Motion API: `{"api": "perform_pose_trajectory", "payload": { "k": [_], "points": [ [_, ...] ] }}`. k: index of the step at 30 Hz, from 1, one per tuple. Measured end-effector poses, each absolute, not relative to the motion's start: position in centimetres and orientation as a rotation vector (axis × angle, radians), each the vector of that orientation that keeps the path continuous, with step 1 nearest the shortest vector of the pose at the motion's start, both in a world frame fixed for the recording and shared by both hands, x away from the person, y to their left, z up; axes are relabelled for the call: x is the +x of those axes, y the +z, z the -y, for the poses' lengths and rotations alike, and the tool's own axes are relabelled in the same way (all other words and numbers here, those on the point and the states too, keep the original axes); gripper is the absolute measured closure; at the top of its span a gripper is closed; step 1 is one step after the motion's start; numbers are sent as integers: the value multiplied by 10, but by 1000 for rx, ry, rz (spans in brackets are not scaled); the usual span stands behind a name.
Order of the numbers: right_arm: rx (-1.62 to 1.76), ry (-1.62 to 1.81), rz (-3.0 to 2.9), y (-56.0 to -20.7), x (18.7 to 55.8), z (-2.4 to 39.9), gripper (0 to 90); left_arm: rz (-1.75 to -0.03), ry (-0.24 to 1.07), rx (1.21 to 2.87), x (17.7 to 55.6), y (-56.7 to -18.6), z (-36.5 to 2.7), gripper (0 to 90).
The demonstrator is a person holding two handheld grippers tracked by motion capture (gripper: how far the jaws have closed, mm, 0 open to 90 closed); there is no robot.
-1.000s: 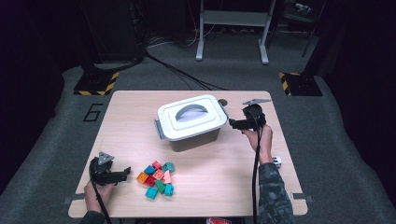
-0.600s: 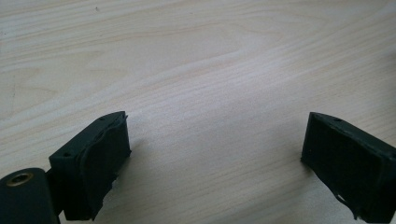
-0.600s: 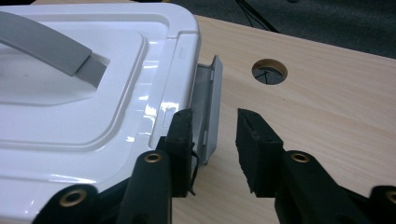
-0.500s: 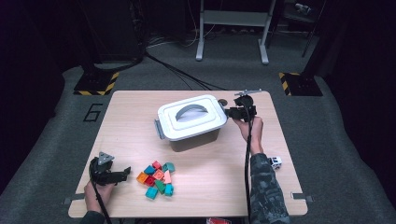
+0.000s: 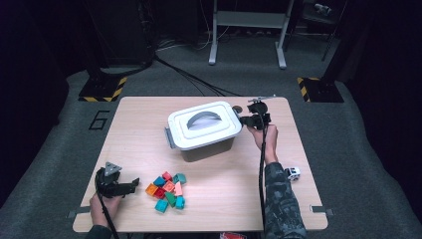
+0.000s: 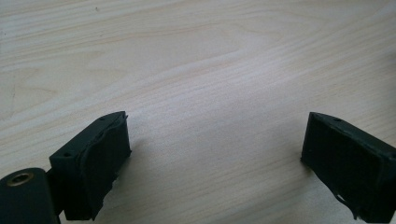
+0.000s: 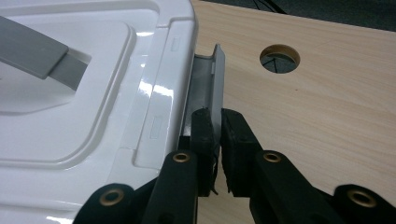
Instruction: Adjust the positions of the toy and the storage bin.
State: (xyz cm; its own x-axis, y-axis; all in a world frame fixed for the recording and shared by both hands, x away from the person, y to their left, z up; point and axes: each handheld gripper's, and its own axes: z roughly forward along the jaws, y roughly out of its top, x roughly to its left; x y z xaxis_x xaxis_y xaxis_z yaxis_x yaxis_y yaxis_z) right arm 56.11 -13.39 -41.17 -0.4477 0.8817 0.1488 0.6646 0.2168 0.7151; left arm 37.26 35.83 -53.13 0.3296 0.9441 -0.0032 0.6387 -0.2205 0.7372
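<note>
A white lidded box [image 5: 201, 130] with a grey handle [image 5: 201, 118] stands at the middle of the wooden table [image 5: 144, 144]. My right gripper [image 5: 244, 120] is at the box's right end. Its jaws have just been closing and now pinch the grey side latch [image 7: 211, 77] beside the lid [image 7: 93, 98], so my right gripper [image 7: 217, 135] is shut on it. Near the front left, my left gripper [image 5: 133, 184] rests low with jaws wide apart. Bare wood lies between the jaws of my left gripper [image 6: 215, 154]. A pile of coloured bricks [image 5: 167, 191] lies just right of it.
A second grey latch [image 5: 168, 137] sits on the box's left end. There is a round hole [image 7: 279, 57] in the tabletop behind the right gripper. A small white toy car [image 5: 292, 173] lies near the right edge, beside the person's right sleeve.
My right gripper has moved left to the box's end and its jaws have closed on the grey latch. The left gripper has kept still.
</note>
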Motion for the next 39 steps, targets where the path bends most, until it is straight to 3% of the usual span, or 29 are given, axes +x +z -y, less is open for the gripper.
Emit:
{"api": "perform_pose_trajectory", "payload": {
  "k": [14,16,23,28,39],
  "points": [
    [1494,978,-2156,-407,544,137,848,-1387,607,1951,372,-531,-358,79],
    [1495,1018,-2160,-405,537,143,900,-1387,607,1950,372,-531,-358,80],
    [1481,945,-2107,-405,520,159,851,-1386,606,1952,372,-531,-358,80],
    [1476,1024,-2099,-399,528,165,823,-1386,607,1953,372,-531,-358,80],
    [1449,1004,-2148,-401,560,132,799,-1386,607,1952,372,-531,-358,80]
  ]
}}
